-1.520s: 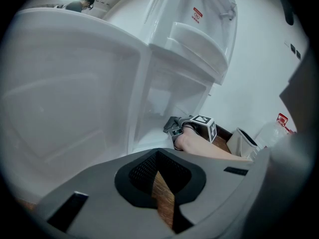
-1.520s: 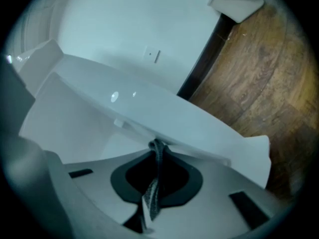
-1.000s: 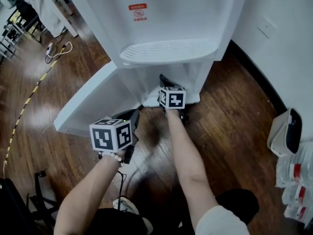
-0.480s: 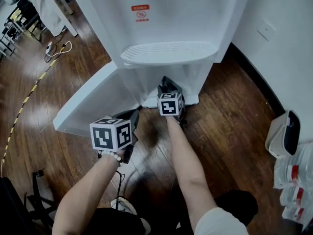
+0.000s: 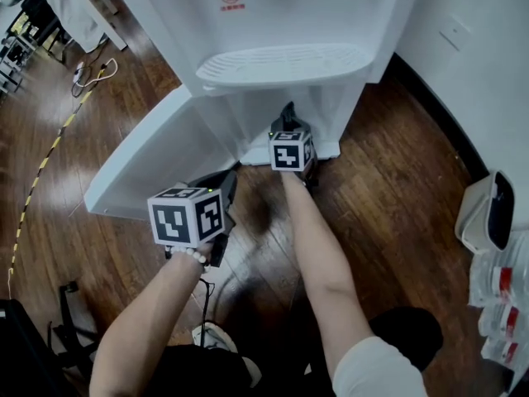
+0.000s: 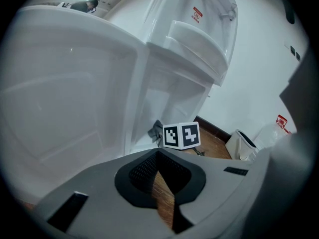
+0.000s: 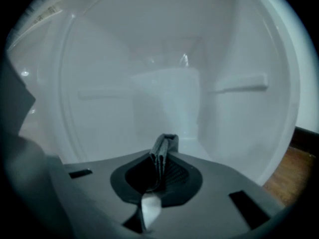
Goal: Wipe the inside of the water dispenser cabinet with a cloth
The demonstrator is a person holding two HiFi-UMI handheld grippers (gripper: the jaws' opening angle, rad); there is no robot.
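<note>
Two claws: right claw [image 7: 160,169] just clenched on cloth [image 7: 165,144], cabinet [image 7: 164,91] interior straight ahead; left claw [image 6: 158,164] clenched empty, farther back.

Dark wood-plank floor [image 5: 397,164], glossy w/ pale light patches. Water dispenser [image 5: 281,23] stands on it at centre, by the wall. R side: white bin [image 5: 483,213], and nearer, clear packs w/ red marks [image 5: 500,304]. Far L: white cable [image 5: 87,77] and a yellow-black striped line [image 5: 41,168] running diag.

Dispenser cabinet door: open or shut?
Open. The door stands swung wide, and the right gripper view looks straight into the white cabinet.
</note>
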